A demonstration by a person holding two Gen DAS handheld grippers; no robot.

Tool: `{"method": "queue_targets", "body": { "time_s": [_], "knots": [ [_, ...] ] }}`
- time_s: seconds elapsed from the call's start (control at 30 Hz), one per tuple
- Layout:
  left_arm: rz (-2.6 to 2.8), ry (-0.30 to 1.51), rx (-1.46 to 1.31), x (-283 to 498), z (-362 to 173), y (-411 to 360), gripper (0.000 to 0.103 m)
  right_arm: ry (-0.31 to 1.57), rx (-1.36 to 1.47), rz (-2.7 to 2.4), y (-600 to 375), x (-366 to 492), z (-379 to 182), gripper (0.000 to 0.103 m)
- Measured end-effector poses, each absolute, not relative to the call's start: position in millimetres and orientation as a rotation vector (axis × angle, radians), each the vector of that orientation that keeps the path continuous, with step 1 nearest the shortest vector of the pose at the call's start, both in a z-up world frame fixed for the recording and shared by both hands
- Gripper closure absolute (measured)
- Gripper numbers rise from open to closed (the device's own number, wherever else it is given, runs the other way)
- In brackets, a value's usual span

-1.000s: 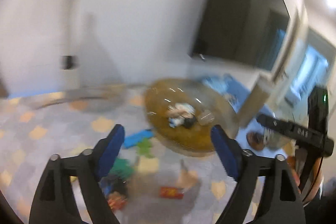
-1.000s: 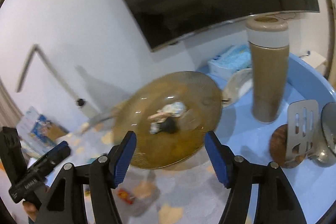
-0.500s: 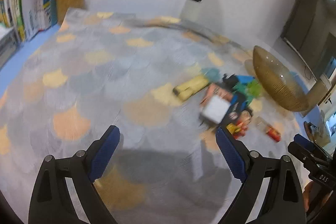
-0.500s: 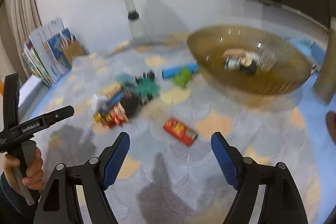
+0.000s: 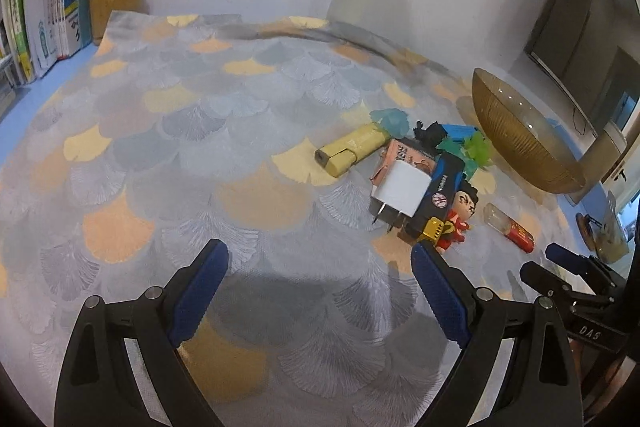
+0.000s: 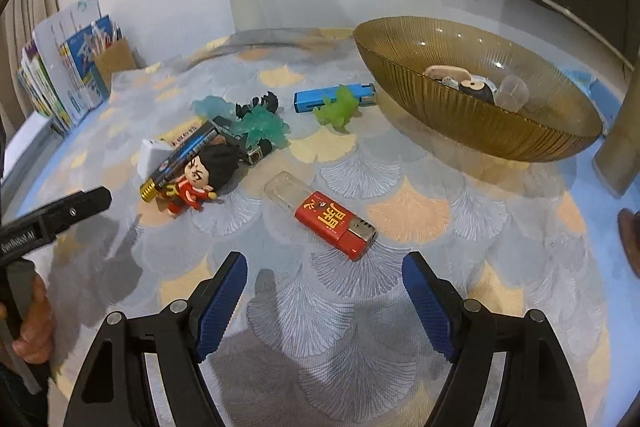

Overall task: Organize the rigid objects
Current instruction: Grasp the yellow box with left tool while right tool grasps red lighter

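Spread over our surface (image 6: pixel 420 215) is a mat of grey and orange fan shapes, with a white wall behind. We judge the sorting only begun: the amber bowl (image 6: pixel 500 139) holds a few small pieces, while most remain on the mat, among them the red lighter (image 6: pixel 332 223), the figurine (image 6: pixel 200 179), the white charger (image 5: pixel 400 189), the yellow lighter (image 5: pixel 350 149), the blue lighter (image 6: pixel 316 99) and the green toy (image 6: pixel 338 109). Our right claw (image 6: pixel 324 303) hovers just short of the red lighter, released and empty. Our left claw (image 5: pixel 320 297) hangs spread wide, empty, short of the charger pile.
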State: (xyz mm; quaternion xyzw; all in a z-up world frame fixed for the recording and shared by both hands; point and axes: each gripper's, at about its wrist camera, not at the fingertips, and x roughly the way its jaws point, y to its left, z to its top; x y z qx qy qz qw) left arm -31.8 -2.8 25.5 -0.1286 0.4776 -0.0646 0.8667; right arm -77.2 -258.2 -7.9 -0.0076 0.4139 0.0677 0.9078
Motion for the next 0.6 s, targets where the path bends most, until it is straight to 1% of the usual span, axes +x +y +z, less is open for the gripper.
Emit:
{"method": "queue_targets", "body": {
  "time_s": [0.13, 0.23, 0.3, 0.33, 0.37, 0.43, 0.5, 0.53, 0.57, 0.6],
  "knots": [
    [-0.177, 1.050, -0.250, -20.7, 28.5, 4.6, 0.011, 0.886, -0.001, 0.135, -262.2, -74.0, -10.0, 0.025],
    [-0.196, 1.034, -0.119, -0.3, 43.8, 6.8, 0.011, 0.949, 0.059, 0.184, -268.4, -71.1, -9.0, 0.025],
    [-0.244, 1.051, -0.045, 17.9, 44.8, 4.6, 0.011, 0.964, 0.051, 0.187, -266.6, -68.8, -5.8, 0.025],
    [-0.298, 1.073, -0.011, 30.4, 41.1, 2.5, 0.014, 0.979, 0.028, 0.182, -264.5, -65.0, -3.5, 0.025],
    [-0.331, 1.084, 0.014, 39.5, 38.0, 0.8, 0.023, 0.990, 0.007, 0.179, -262.7, -61.6, -2.4, 0.025],
    [-0.404, 1.116, 0.049, 56.2, 30.9, -3.7, 0.026, 1.011, -0.030, 0.179, -261.3, -53.1, -1.5, 0.025],
    [-0.464, 1.142, 0.062, 69.2, 25.4, -8.3, 0.026, 1.013, -0.049, 0.187, -263.0, -47.1, -2.0, 0.025],
    [-0.491, 1.157, 0.071, 75.7, 21.8, -12.1, 0.028, 1.013, -0.064, 0.185, -264.9, -43.0, -3.2, 0.025],
    [-0.508, 1.167, 0.079, 79.5, 19.4, -15.2, 0.034, 1.013, -0.071, 0.185, -265.9, -40.4, -4.6, 0.025],
    [-0.525, 1.179, 0.088, 83.7, 15.8, -19.4, 0.036, 1.013, -0.076, 0.186, -267.1, -36.8, -6.4, 0.028]
  ]
}}
